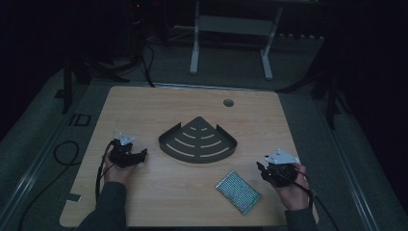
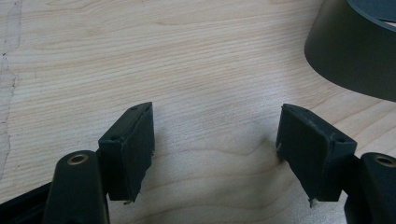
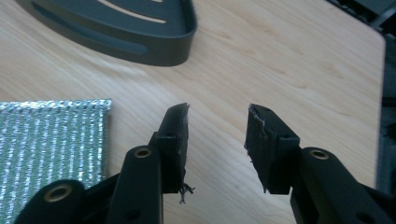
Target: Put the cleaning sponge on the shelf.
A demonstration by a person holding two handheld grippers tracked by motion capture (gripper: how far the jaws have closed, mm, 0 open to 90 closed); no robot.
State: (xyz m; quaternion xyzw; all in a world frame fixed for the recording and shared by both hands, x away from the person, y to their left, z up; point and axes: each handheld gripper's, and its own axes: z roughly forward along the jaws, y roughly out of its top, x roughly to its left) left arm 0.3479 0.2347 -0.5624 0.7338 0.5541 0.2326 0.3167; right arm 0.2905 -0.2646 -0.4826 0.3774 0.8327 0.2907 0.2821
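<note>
A dark fan-shaped corner tray (image 1: 198, 142) with curved slots lies in the middle of the wooden table (image 1: 144, 106). A shiny silver rectangular pad (image 1: 238, 192) lies near the front edge, right of centre. My left gripper (image 1: 139, 158) rests low over the table left of the tray, jaws open with bare wood between them (image 2: 215, 140); the tray's rounded wall (image 2: 355, 56) is at the upper right of its view. My right gripper (image 1: 262, 169) is right of the silver pad, open with nothing between its jaws (image 3: 217, 135). The silver pad (image 3: 51, 140) lies left of its jaws and the tray (image 3: 121, 28) beyond.
A round cable hole (image 1: 228, 102) sits near the table's far edge. The table's right edge (image 3: 380, 93) is close to my right gripper. Beyond the table stand a white frame (image 1: 231, 29) and dark stands on the floor.
</note>
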